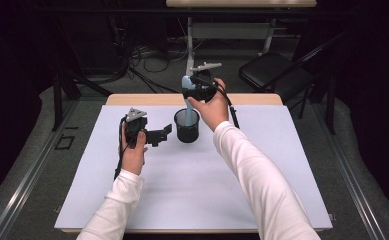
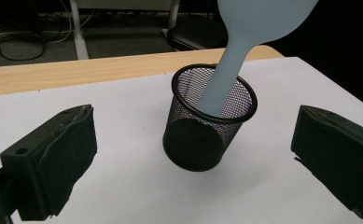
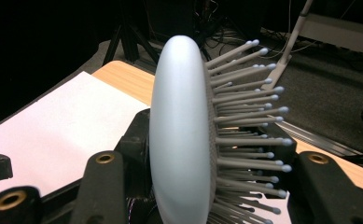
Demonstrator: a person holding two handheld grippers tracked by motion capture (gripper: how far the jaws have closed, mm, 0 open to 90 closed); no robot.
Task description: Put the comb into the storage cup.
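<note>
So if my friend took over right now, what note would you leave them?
Right gripper: shut on the light blue hairbrush, gripping its head, above the cup.
Left gripper: open, holding nothing, level beside the black mesh pen cup.
Things: the cup stands upright on the white mat; the brush handle is inside the cup, leaning on its rim.
Done: brush handle in the cup.
Left: probably let go of the brush and pull the right gripper away, checking the cup doesn't tip.
</note>
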